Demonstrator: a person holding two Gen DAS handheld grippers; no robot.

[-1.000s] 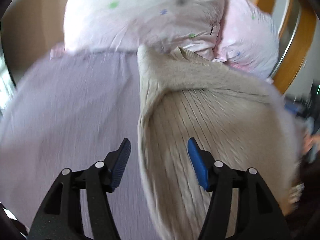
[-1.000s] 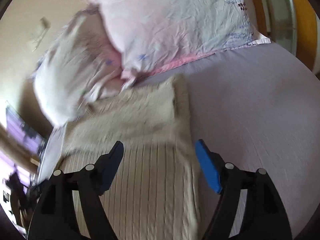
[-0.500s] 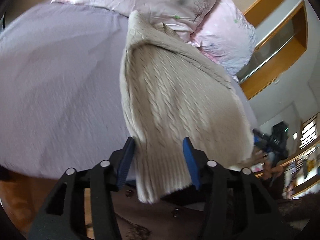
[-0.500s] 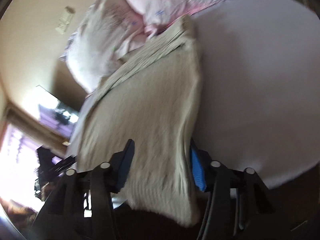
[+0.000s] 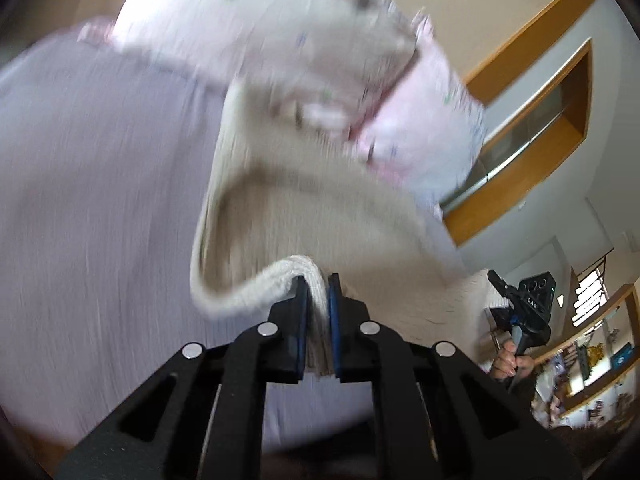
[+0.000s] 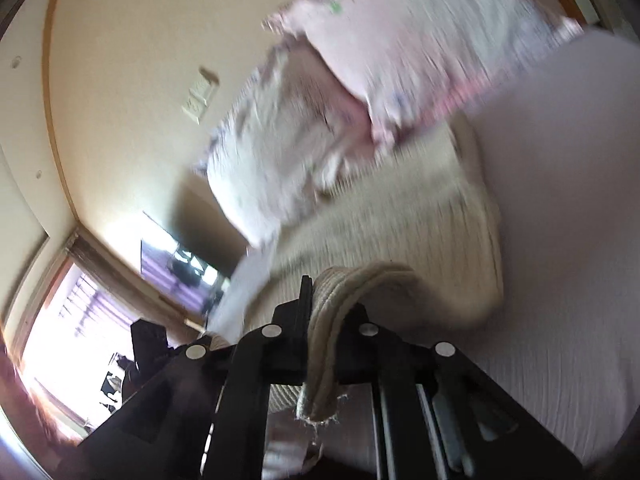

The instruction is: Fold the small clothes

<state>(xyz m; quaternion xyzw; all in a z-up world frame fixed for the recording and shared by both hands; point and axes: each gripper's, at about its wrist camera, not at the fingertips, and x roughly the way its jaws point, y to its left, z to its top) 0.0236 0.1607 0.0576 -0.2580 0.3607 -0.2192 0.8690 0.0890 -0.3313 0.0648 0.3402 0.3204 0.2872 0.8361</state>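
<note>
left claw (image 5: pixel 318 300): I've got it clamped on the sweater (image 5: pixel 320 216) hem
right claw (image 6: pixel 326 300): pinched tight on the other hem corner
sweater: lying on the bed (image 5: pixel 92 200), top end by the pillows (image 5: pixel 288 40)

Ribbed beige knit sweater (image 5: pixel 304 220), coarse (hem frayed in the right wrist view); matt lilac sheet (image 5: pixel 100 200), seemingly smooth through blur; printed cotton-like pillows (image 6: pixel 420 40); matt black plastic left gripper (image 5: pixel 318 292), blue pads (image 5: pixel 334 300).
</note>
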